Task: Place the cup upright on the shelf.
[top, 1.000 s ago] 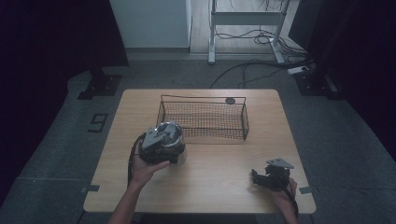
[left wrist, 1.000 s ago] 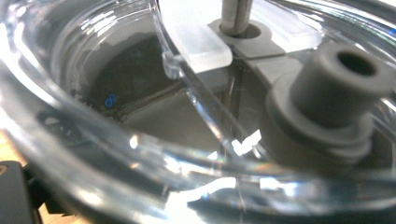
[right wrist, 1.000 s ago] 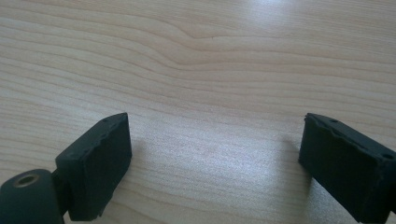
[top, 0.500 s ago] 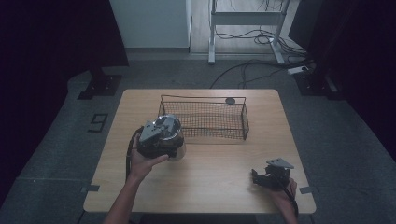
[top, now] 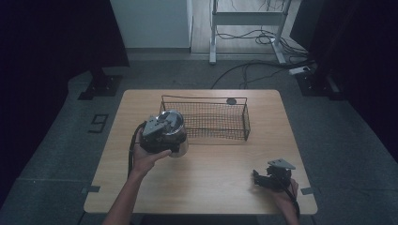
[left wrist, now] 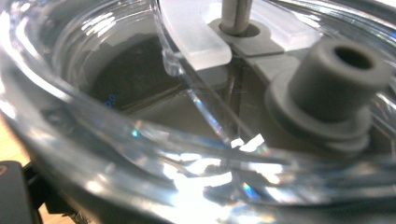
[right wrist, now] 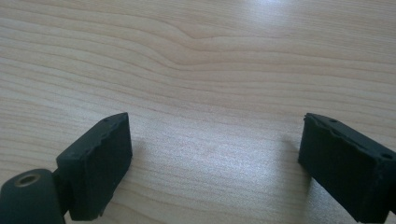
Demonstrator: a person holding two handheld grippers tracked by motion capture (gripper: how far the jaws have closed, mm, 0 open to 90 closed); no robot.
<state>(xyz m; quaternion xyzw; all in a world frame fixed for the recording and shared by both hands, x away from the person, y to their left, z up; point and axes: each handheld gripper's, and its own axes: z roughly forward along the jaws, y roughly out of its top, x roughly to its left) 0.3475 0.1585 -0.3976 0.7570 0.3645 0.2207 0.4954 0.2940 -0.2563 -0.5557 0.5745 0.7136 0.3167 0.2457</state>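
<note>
Glass jar (left wrist: 140,116) hiding left hand-held gripper (top: 162,133) jaws, grip unclear, right hand-held gripper (right wrist: 215,158) wide open, empty

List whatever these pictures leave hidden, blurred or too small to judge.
- Left gripper's jaws: high view, covered by its grey plate and the clear glass jar; the grip is unseen.
- Jar's outline: left gripper view, too close, cut by every edge; grey stopper blurred.
- Small dark round object behind the black wire basket: too small to identify.
- Right gripper: open on bare wooden table.

Glossy clear glass jar (left wrist: 116,116), matt grey rubbery knob (left wrist: 334,81), matt pale wood table (right wrist: 196,60), dark wire-mesh basket (top: 206,119).
</note>
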